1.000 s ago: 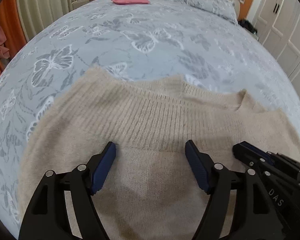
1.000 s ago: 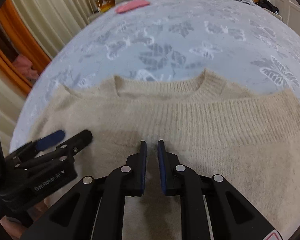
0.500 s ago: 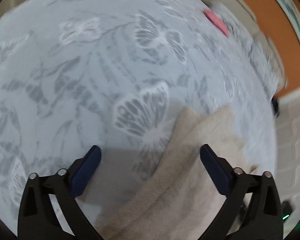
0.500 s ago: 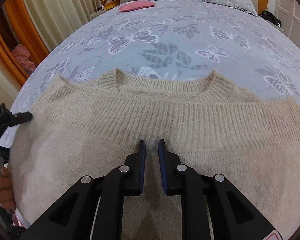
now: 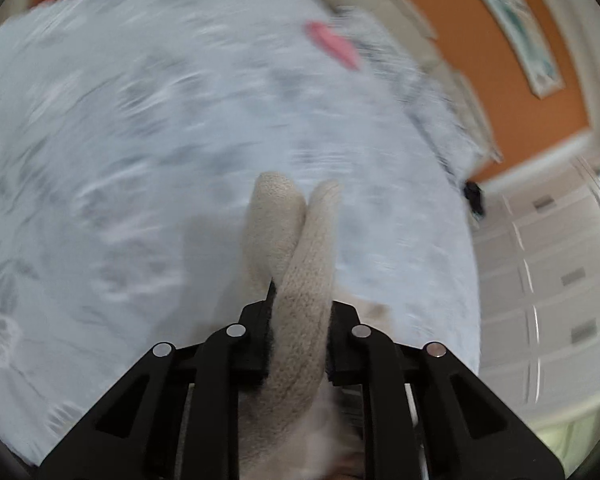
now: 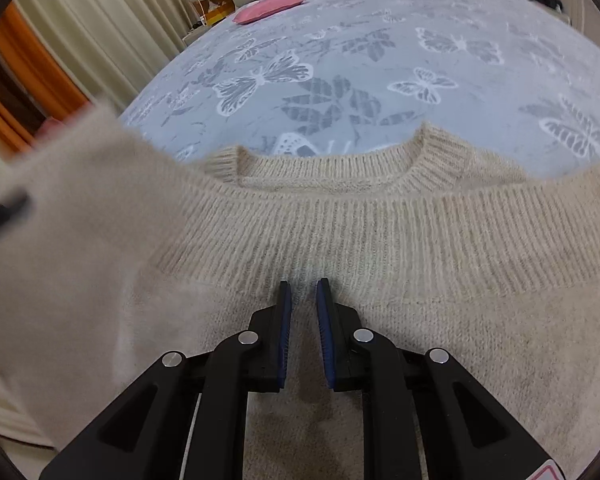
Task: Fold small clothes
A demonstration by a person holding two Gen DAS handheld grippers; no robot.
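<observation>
Butterfly-print bedspread fills most of the left wrist view, badly motion-blurred; orange wall and white wardrobe doors sit beyond the bed's right edge. Left gripper is clamped on a bunched fold of the beige sweater, knit squeezed between the jaws and poking forward past them in two rounded lobes. A pink item lies near the headboard end, well apart from the work.

Right wrist view: sharper. Sweater lies flat at the near edge of the bedspread, collar pointing toward the headboard, long axis running left to right across the view. Right gripper sits over the ribbed band at mid-chest, blue pads nearly together with a narrow gap, nothing visibly caught between them; whether the tips press the knit I cannot tell. At the sweater's left side a blurred mass of knit is raised off the bed.

Judgement: the lifted left side is to fold rightward, across the long axis, toward the centre line where the right gripper sits. Left hand carries; right likely anchors. Risk: loose knit slipping, fold landing skewed.
</observation>
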